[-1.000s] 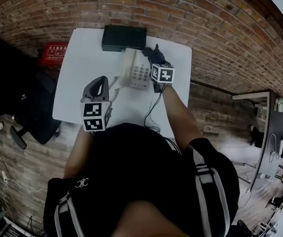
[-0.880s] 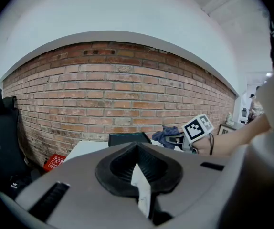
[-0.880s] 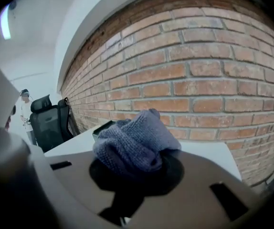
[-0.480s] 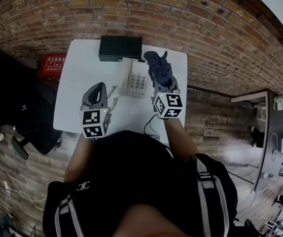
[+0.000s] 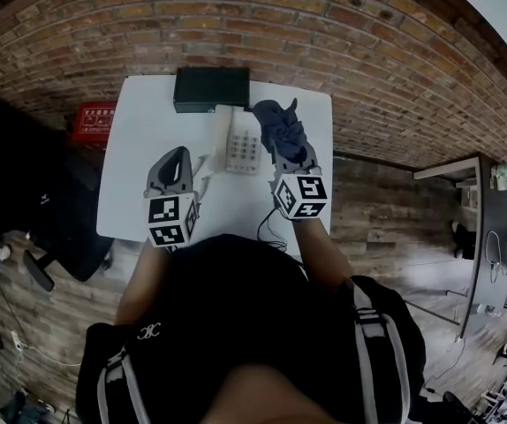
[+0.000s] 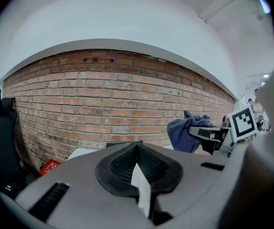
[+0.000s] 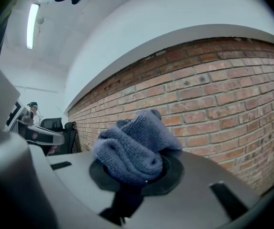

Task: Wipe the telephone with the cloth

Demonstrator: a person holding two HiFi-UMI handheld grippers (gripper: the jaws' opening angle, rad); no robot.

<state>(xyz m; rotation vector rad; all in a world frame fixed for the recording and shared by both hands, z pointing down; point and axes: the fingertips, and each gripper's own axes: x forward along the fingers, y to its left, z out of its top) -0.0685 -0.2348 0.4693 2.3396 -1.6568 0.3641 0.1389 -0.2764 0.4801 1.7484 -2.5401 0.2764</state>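
Brick wall (image 5: 342,34) backs the white table (image 5: 139,157) we are standing at. At its far edge sits a black box (image 5: 211,89), and just near of that box lies the telephone (image 5: 243,144), keypad up, about mid-table. A dark cord (image 5: 269,217) trails off the near edge. Our right gripper (image 5: 286,159) has its jaws closed on the blue cloth (image 5: 280,126), which bunches out past the tips and is lifted above the table, just right of the telephone and not touching it as far as we can tell. Our left gripper (image 5: 179,155) hangs over the table to the left of the telephone, jaws pressed together with nothing between them. On the floor left of the table we see a red crate (image 5: 94,117).
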